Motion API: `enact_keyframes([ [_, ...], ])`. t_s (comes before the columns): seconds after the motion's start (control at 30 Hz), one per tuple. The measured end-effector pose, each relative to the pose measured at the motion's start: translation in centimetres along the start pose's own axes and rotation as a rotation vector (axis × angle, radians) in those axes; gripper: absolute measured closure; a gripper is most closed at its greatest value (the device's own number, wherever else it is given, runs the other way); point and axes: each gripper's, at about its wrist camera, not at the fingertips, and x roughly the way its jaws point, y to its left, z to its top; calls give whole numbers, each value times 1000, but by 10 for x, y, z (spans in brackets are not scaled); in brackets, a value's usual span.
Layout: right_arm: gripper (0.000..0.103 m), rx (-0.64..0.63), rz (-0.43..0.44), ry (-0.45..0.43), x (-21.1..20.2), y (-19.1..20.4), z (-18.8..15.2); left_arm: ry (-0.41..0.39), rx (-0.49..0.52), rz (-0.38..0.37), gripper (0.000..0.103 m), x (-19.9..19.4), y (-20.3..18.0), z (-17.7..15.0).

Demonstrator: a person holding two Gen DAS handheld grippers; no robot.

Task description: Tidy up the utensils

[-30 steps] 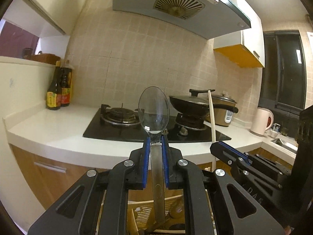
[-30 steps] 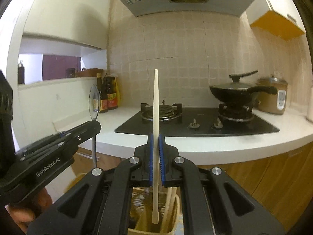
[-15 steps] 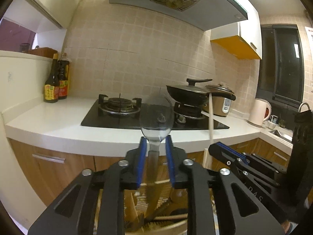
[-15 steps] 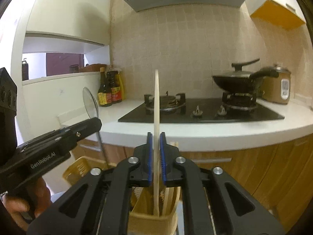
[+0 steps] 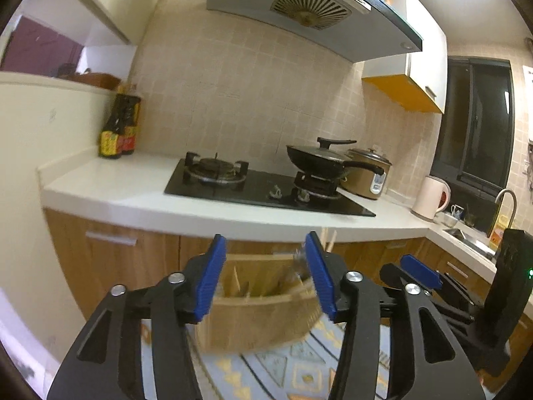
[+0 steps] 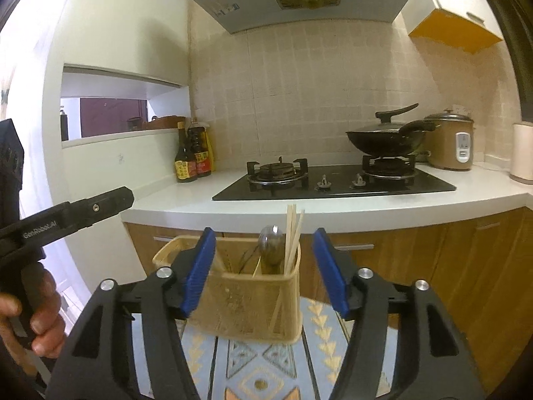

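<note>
Now both the left gripper and right gripper have just sprung apart, empty, the spoon and chopsticks dropped upright into the holder at twelve o'clock, that placement apparently done.

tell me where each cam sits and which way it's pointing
Left wrist: sits on the left gripper, facing the stove counter; its open blue-padded fingers frame the utensil holder, with the right gripper at its right edge.
Right wrist: sits on the right gripper, facing the same counter; its open fingers frame the holder with the spoon and chopsticks; the person's hand on the left gripper shows at left.
Shared: holder, stove, wok, sauce bottles.
</note>
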Motion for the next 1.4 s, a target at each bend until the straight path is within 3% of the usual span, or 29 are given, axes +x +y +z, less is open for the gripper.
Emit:
enact_keyframes([
  [0.07,41,-8,-15,-1,-14,8,-12,3,4,27,43,-14,-4,-14],
  [0.2,26,31,-35,-8,-30,13,-33,4,61,96,37,-32,-14,-41],
  [0.33,13,103,-115,-32,-35,10,-59,-49,44,219,28,-42,-9,-67],
  [0.47,13,119,-135,-24,-29,10,-73,-56,51,264,28,-38,-3,-90],
  [0.7,9,-12,-204,-3,-21,26,-89,14,87,272,27,-19,-3,-116],
  [0.97,8,-26,-210,26,-12,28,-96,-19,172,371,26,-18,-4,-120],
  [1.4,8,-9,-206,63,-2,24,-99,-14,173,380,21,-14,-3,-120],
])
